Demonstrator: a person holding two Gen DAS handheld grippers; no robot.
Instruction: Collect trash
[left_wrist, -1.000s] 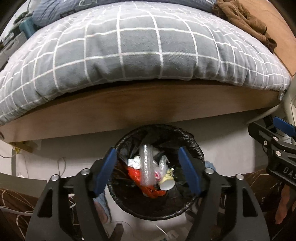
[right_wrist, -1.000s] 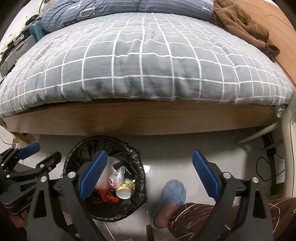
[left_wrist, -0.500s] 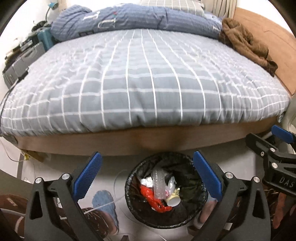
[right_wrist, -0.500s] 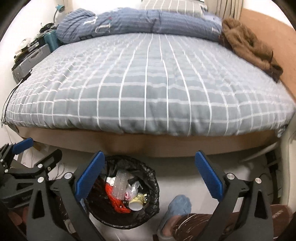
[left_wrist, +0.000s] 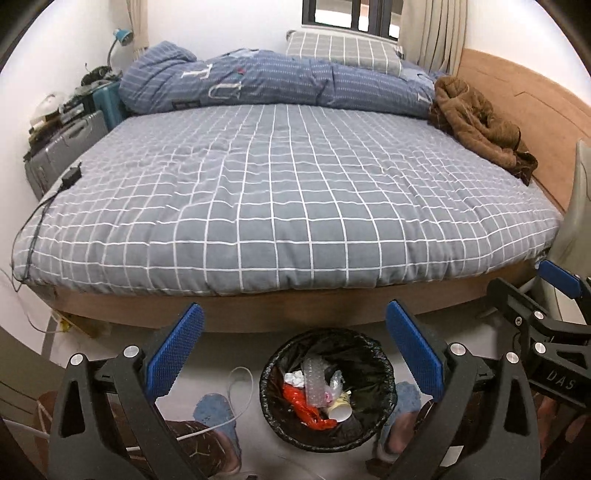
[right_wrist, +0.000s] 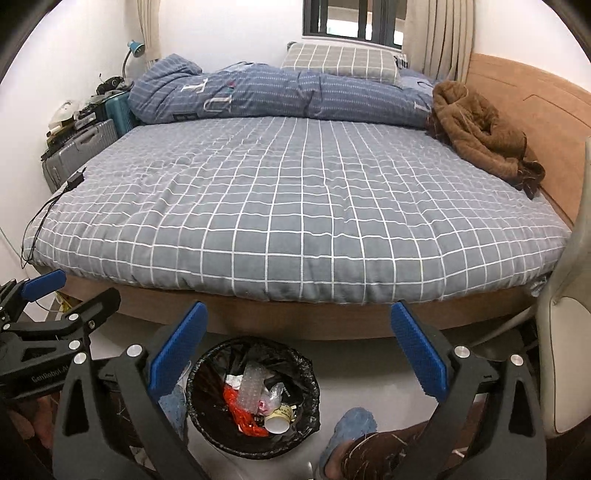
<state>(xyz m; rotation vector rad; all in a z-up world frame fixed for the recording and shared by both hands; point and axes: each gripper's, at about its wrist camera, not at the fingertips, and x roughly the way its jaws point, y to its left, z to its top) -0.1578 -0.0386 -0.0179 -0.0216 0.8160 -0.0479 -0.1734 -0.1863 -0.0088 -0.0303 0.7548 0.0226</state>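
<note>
A black-lined trash bin (left_wrist: 384, 369) stands on the floor at the foot of the bed. It holds a clear crumpled plastic piece (left_wrist: 314, 380), a red wrapper (left_wrist: 303, 402) and a paper cup (left_wrist: 341, 411). My left gripper (left_wrist: 294, 307) hangs well above the bin, open, with nothing between its blue pads. In the right wrist view the same bin (right_wrist: 314, 391) lies low and left of centre, under my right gripper (right_wrist: 299, 307), which is open and empty too. Each gripper shows at the edge of the other's view.
A bed (left_wrist: 295, 206) with a grey checked cover fills the middle, with a blue duvet (left_wrist: 258, 85) and a brown garment (left_wrist: 480, 125) at its far end. Suitcases (left_wrist: 66, 147) stand at the left, a white chair (right_wrist: 565, 332) at the right. A person's slippered feet (right_wrist: 351, 424) flank the bin.
Both grippers rose away from the bin and tipped upward, so the bin shrank low in view and the whole bed appeared. The left jaws spread wider; the plastic piece stayed in the bin.
</note>
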